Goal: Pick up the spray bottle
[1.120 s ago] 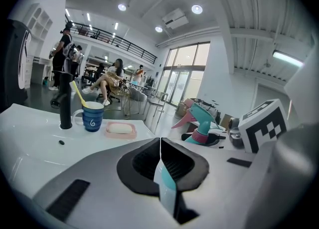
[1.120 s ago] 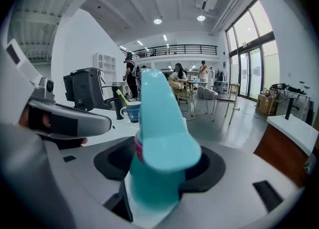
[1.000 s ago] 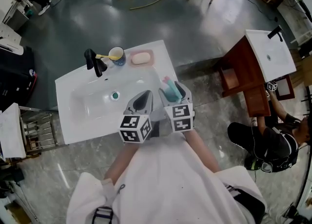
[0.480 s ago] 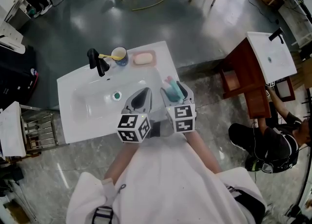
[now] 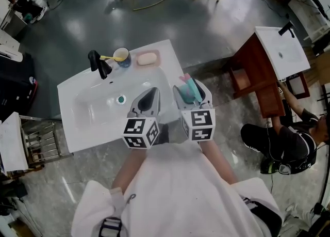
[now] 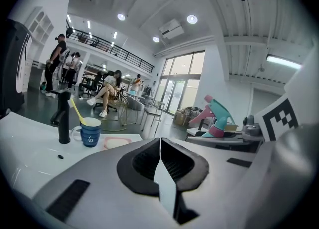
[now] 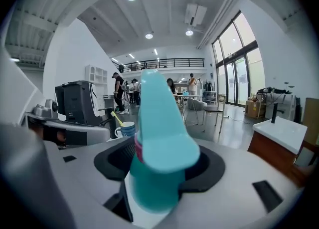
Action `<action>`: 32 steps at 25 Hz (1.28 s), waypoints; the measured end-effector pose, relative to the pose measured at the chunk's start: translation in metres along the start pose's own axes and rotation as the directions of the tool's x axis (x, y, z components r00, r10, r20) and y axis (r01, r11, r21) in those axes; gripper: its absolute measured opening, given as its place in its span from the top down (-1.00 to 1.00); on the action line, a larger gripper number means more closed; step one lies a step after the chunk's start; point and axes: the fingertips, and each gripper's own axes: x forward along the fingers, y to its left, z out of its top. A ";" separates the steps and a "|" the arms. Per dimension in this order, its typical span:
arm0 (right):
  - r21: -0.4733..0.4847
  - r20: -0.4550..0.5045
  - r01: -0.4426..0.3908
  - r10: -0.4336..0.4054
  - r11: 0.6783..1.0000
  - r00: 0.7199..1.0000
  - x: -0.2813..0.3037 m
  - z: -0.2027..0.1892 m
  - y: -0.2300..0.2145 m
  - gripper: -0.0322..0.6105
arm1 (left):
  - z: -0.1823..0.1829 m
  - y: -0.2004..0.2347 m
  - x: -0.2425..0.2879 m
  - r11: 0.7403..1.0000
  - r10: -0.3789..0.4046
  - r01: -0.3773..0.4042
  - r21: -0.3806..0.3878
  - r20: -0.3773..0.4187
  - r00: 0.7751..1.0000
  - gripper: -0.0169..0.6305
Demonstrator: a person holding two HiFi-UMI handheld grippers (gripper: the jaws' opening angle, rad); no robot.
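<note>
Spray bottle (image 7: 159, 143): clamped in right gripper (image 5: 192, 95), over sink's (image 5: 93, 107) right edge; pickup judged essentially complete. Left gripper (image 5: 150, 96): jaws closed together, empty, above sink's front.

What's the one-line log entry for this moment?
right gripper: shut on spray bottle | left gripper: shut, empty | spray bottle: held near sink right edge

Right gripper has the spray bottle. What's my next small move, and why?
Probably lift the right gripper straight up a little, jaws shut. They clamp the spray bottle by its teal body at the sink's right edge, and the left gripper beside it is shut and empty.
</note>
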 end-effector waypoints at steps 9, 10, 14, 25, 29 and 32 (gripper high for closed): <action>0.008 0.037 0.024 -0.024 1.000 0.999 -0.034 0.010 -0.001 0.02 | 0.015 -0.026 -0.012 0.997 -0.035 0.031 0.066 0.057 0.998 0.87; 0.017 0.043 0.024 -0.024 1.000 0.999 -0.037 0.010 -0.002 0.02 | 0.016 -0.028 -0.013 0.997 -0.037 0.033 0.072 0.060 0.997 0.87; 0.023 0.055 0.020 -0.021 1.000 0.998 -0.049 0.012 -0.004 0.02 | 0.012 -0.040 -0.016 0.996 -0.049 0.044 0.080 0.064 0.997 0.87; -0.023 0.074 0.026 -0.024 0.999 0.997 -0.062 0.016 -0.001 0.02 | 0.013 -0.054 -0.019 0.991 -0.064 0.054 0.126 0.075 0.995 0.87; -0.041 0.067 0.035 -0.032 0.999 0.997 -0.063 0.013 -0.001 0.02 | 0.013 -0.057 -0.019 0.990 -0.071 0.060 0.129 0.075 0.995 0.86; -0.041 0.058 0.037 -0.034 0.998 0.998 -0.062 0.009 -0.001 0.02 | 0.013 -0.058 -0.020 0.987 -0.071 0.059 0.148 0.076 0.995 0.87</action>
